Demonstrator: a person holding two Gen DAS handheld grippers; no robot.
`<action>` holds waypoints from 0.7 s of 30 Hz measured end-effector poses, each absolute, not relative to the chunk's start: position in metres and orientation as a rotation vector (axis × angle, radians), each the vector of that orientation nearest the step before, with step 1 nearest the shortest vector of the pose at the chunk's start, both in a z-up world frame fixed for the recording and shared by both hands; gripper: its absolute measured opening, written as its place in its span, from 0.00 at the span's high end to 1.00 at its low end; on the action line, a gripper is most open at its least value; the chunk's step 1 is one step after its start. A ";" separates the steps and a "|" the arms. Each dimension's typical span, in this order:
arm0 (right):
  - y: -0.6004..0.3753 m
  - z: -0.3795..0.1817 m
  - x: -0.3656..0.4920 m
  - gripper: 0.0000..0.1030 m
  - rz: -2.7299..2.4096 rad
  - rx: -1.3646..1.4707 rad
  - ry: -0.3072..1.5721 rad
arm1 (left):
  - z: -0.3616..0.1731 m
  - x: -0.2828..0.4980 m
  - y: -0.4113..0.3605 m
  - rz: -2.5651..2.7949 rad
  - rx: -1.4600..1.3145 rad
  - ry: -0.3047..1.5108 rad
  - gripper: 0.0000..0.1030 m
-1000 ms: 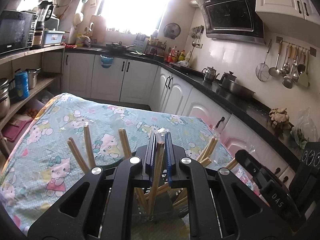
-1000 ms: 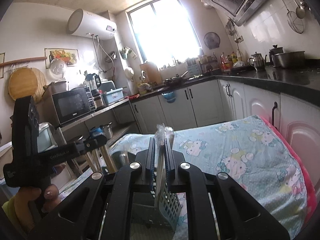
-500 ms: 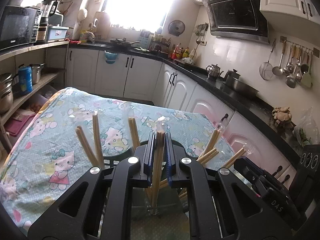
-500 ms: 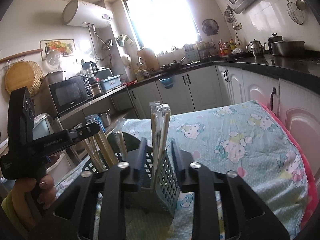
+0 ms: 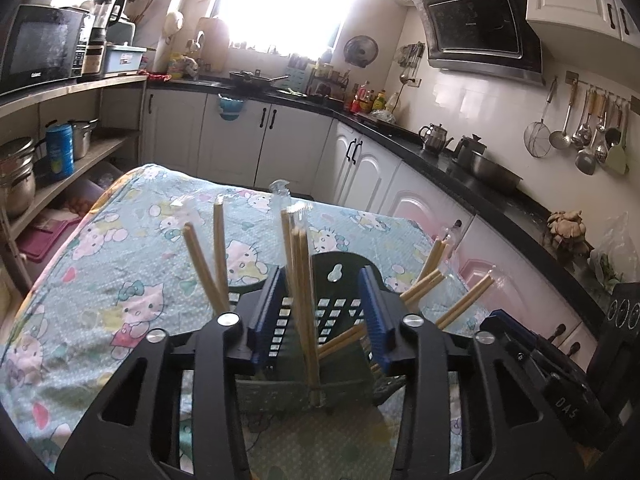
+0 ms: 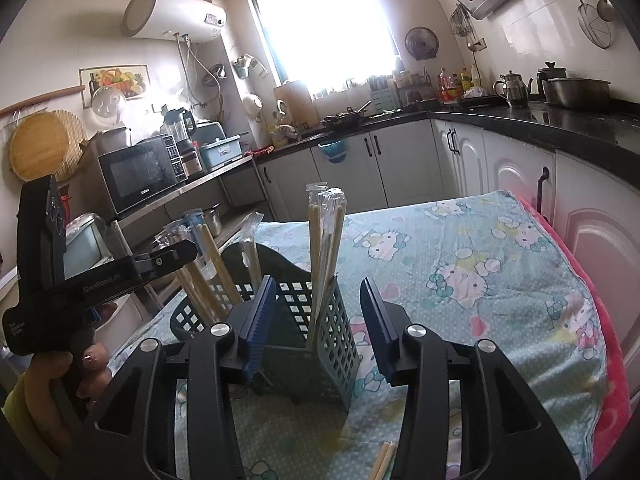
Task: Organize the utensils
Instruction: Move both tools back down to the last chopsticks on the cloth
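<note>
Item: wrapped chopsticks (image 5: 302, 296), upright in caddy (image 6: 320, 332), lower centre | left gripper (image 5: 318, 316): jaws just opened, pair loose between, untouched | right gripper (image 6: 318, 320): jaws just opened, parted around caddy corner | Handling: back both straight out, avoid tipping sticks.

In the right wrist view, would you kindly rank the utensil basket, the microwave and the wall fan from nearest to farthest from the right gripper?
1. Utensil basket: just ahead of the right gripper, between its open jaws, on the table.
2. Microwave: farther back on the left, on the shelf.
3. Wall fan: farthest, high on the back wall right of the window.
</note>
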State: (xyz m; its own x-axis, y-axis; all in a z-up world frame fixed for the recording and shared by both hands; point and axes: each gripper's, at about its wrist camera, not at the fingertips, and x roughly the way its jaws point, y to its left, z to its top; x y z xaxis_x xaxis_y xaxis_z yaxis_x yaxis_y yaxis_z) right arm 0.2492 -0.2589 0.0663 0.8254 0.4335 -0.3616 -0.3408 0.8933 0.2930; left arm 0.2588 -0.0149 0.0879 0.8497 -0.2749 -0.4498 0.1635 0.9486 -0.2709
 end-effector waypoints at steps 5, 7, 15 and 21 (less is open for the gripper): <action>-0.260 0.067 0.242 0.54 0.419 0.215 0.438 | 0.086 0.252 -0.012 -0.223 -0.234 0.516 0.54; -0.261 0.067 0.239 0.51 0.423 0.216 0.442 | 0.086 0.248 -0.011 -0.220 -0.236 0.515 0.50; -0.262 0.063 0.225 0.45 0.429 0.203 0.461 | 0.083 0.230 -0.009 -0.210 -0.224 0.518 0.28; -0.261 0.060 0.213 0.38 0.431 0.180 0.464 | 0.077 0.216 -0.005 -0.207 -0.217 0.517 0.16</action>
